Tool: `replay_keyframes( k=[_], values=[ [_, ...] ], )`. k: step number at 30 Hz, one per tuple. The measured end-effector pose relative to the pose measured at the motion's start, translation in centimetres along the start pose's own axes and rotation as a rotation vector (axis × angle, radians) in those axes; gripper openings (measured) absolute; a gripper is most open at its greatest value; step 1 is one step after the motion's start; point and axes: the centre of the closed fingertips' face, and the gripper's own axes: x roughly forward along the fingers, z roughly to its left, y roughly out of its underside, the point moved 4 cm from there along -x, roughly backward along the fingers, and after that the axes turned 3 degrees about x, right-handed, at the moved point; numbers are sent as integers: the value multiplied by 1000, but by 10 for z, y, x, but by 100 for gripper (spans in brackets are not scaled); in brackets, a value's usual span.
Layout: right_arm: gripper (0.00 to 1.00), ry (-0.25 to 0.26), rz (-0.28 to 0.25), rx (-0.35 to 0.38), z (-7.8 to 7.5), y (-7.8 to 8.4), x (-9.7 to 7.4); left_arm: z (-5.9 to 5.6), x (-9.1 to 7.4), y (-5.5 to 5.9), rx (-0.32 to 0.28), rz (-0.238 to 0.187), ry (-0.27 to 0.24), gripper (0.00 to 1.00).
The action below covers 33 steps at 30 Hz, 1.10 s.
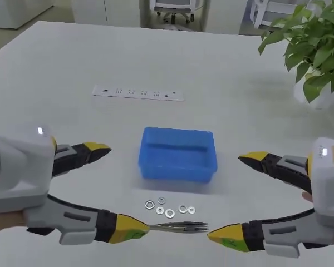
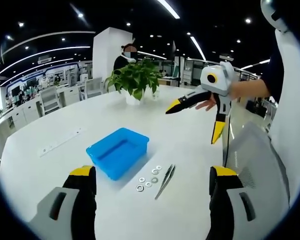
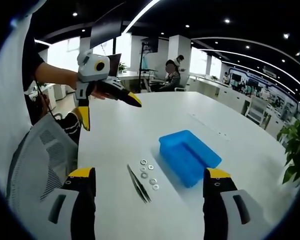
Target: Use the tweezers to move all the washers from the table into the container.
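A blue container [image 1: 178,154] sits mid-table, and nothing shows inside it. Several small metal washers [image 1: 170,207] lie loose just in front of it. The tweezers [image 1: 181,226] lie flat on the table, nearer me than the washers. My left gripper [image 1: 128,188] is open to the left of the washers, and my right gripper [image 1: 224,196] is open to their right, both empty. In the left gripper view the washers [image 2: 149,179] and tweezers [image 2: 165,181] lie between the wide jaws. In the right gripper view the tweezers [image 3: 139,184] lie beside the washers [image 3: 147,176].
A white power strip [image 1: 138,93] lies beyond the container. A potted plant [image 1: 317,50] stands at the far right. A mesh office chair [image 2: 255,155] is at the table's near edge. People sit at desks far behind.
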Motion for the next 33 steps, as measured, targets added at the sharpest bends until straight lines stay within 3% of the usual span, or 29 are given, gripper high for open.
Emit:
replay_keyframes(
  k=[4, 11, 16, 18, 22, 25, 29, 33],
  values=[
    [77, -24, 4, 3, 3, 0, 5, -3, 2, 7, 14, 19, 10, 99],
    [71, -80, 47, -31, 12, 7, 19, -3, 9, 14, 38, 54, 8, 93],
    [66, -124, 69, -33, 18, 15, 31, 5, 17, 11, -13, 16, -8, 84],
    [64, -139, 91, -31, 18, 23, 39, 8, 23, 14, -7, 21, -17, 80],
    [58, -150, 114, -22, 14, 32, 49, 4, 33, 24, 24, 73, 16, 76],
    [56, -158, 161, -24, 9, 44, 58, -3, 40, 38, 65, 140, 60, 73],
    [48, -201, 195, -33, 12, 52, 66, -8, 51, 50, 1, 179, 93, 71],
    [43, -248, 246, -55, 16, 62, 77, -12, 63, 68, 33, 259, 138, 63]
  ],
)
